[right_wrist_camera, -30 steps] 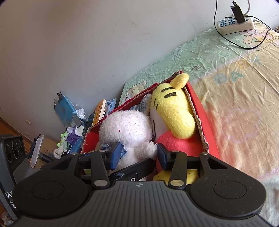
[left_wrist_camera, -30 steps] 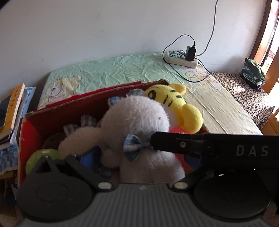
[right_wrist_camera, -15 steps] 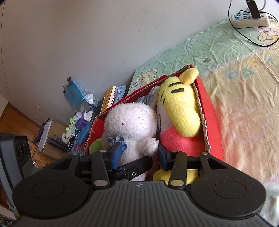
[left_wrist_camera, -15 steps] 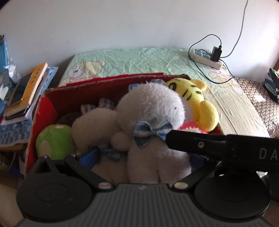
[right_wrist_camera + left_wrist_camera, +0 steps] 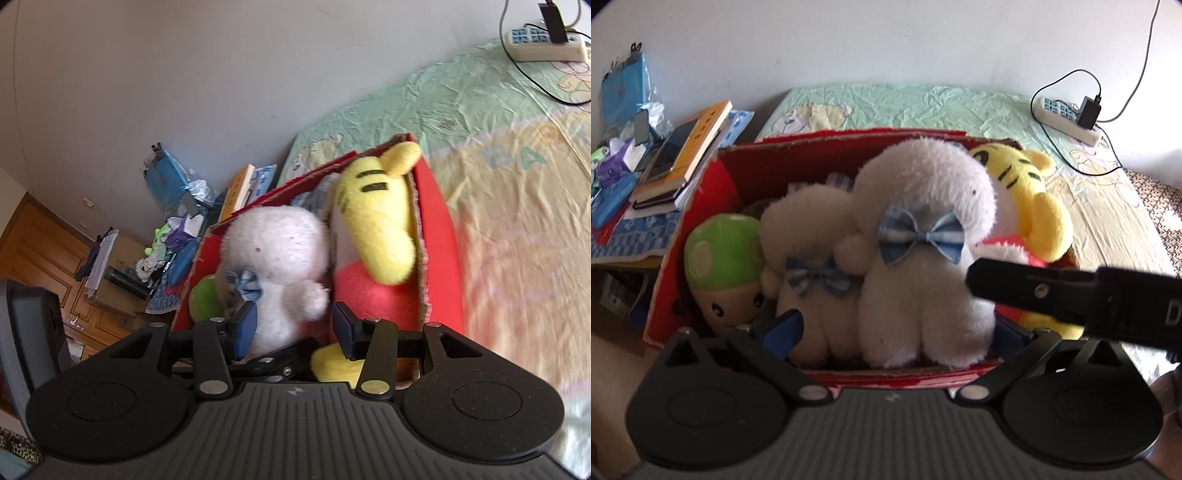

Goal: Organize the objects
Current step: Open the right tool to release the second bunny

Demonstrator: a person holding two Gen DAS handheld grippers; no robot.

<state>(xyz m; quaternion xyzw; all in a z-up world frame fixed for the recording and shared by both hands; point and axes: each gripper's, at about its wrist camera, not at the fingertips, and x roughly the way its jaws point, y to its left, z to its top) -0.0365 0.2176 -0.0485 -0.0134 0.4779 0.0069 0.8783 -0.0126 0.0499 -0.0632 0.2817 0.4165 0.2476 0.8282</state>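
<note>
Both views have drawn back from the red cardboard box (image 5: 698,206) since a second ago, so the green mushroom plush (image 5: 720,266) and the stack of books (image 5: 683,162) at its left now show fully. Largest around is the bed (image 5: 517,206) in a pale green and yellow cartoon sheet, running along a plain white wall (image 5: 886,40); the box sits at its edge, packed with soft toys. A big white plush with a blue checked bow (image 5: 923,240) stands at the front, a smaller cream plush with a darker bow (image 5: 812,258) pressed against its left side, a yellow tiger plush (image 5: 1030,195) wedged behind it against the right wall of the box. Left gripper (image 5: 897,328) has its fingers wide apart, one on either side of the two white toys, clamped on nothing. Right gripper (image 5: 295,325) is also spread, its blue pads flanking the big white plush's arm and body without pinching; its black body crosses the left view in front of the tiger. A white power strip (image 5: 1067,118) with a black charger lies on the bed by the wall. Beyond the books, a cluttered wooden cabinet (image 5: 92,273) carries small toys and a blue bag
</note>
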